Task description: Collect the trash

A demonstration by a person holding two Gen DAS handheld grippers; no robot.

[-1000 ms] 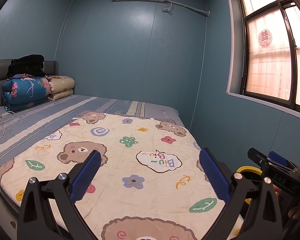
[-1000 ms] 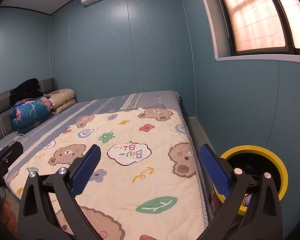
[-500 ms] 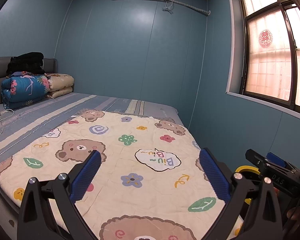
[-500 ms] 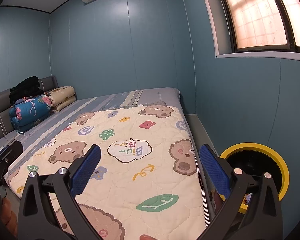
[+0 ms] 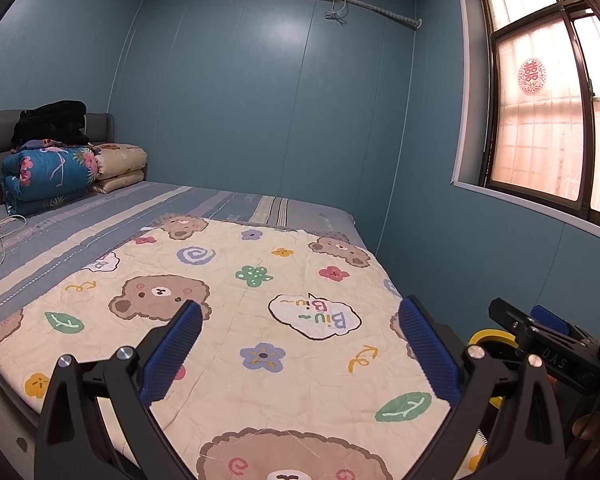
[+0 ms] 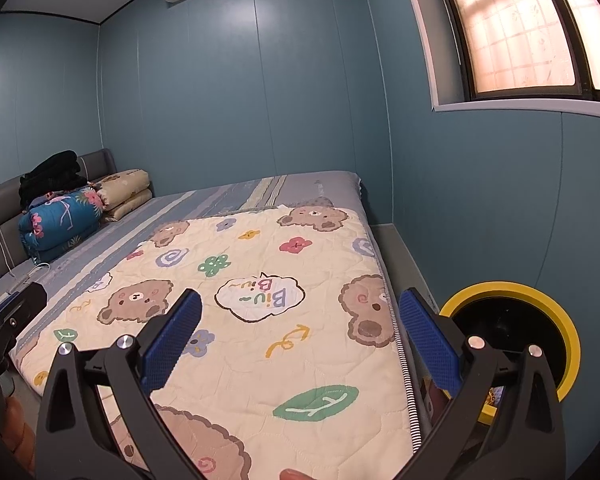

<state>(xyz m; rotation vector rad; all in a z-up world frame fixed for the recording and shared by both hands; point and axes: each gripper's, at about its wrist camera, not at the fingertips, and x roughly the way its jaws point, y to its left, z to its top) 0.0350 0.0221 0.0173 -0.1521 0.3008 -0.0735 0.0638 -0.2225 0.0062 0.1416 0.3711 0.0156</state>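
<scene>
Both grippers hover above the foot of a bed covered by a cream bear-print quilt (image 5: pixel 260 320). My left gripper (image 5: pixel 300 328) is open, nothing between its blue pads. My right gripper (image 6: pixel 300 328) is open and empty too. A yellow-rimmed black trash bin (image 6: pixel 540 292) stands on the floor between the bed's right side and the wall; the right wrist view shows its mouth, with something colourful low inside. In the left wrist view only a slice of the bin's yellow rim (image 5: pixel 492 336) shows, behind the other gripper (image 5: pixel 540 340). No loose trash shows on the quilt.
Folded blankets (image 5: pixel 52 172) and dark clothes (image 5: pixel 52 124) are piled at the headboard. A white cable (image 5: pixel 0 232) lies on the striped sheet. Blue walls close in on the far and right sides, with a window (image 5: pixel 548 120) on the right. A narrow floor strip (image 6: pixel 404 252) runs beside the bed.
Both views have dropped slightly and drawn a little nearer the bed. Both grippers stay open and empty.
</scene>
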